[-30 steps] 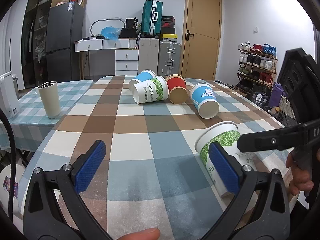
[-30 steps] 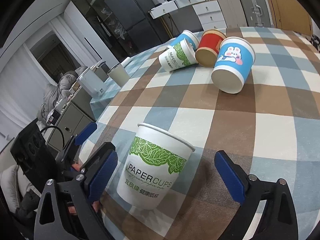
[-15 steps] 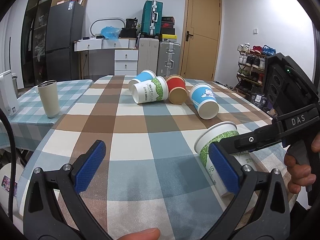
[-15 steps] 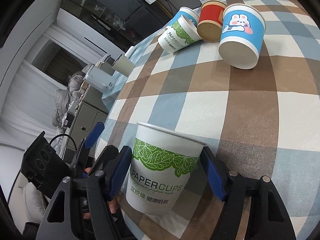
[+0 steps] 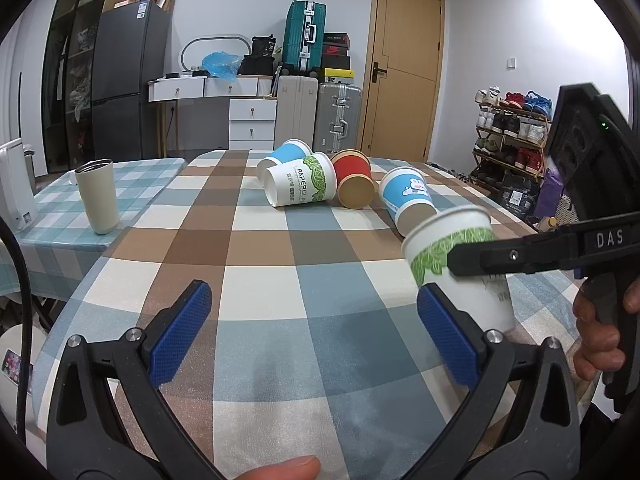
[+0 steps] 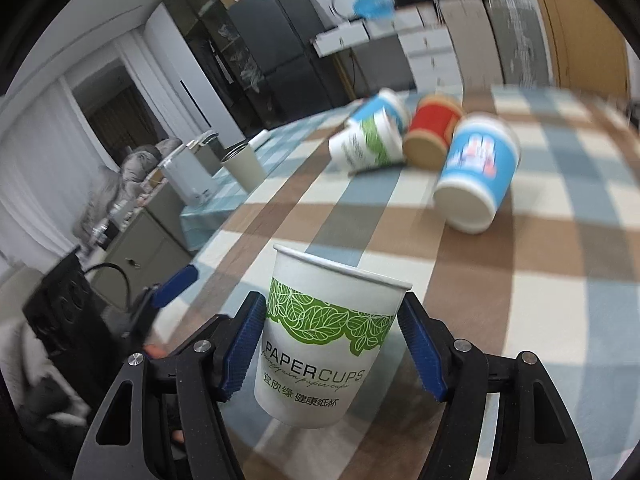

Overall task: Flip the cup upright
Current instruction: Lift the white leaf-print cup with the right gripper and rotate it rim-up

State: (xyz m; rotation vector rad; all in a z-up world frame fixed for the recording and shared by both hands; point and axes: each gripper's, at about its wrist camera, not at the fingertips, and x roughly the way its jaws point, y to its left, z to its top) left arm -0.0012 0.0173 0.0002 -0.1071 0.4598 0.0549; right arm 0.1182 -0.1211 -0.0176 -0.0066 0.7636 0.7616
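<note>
The right gripper (image 6: 332,348) pinches the leaf cup (image 6: 320,344) by its sides, mouth up, lifted over the near table (image 5: 280,320). The left gripper (image 5: 316,332) hangs spread wide, holding nothing; its right pad hides the cup's base. Four cups (image 5: 304,188) lie tipped farther back, blurred in the right view.

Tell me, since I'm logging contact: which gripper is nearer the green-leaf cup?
Right. The right gripper is clamped on the cup; the left gripper stays open beside it, not touching.
</note>
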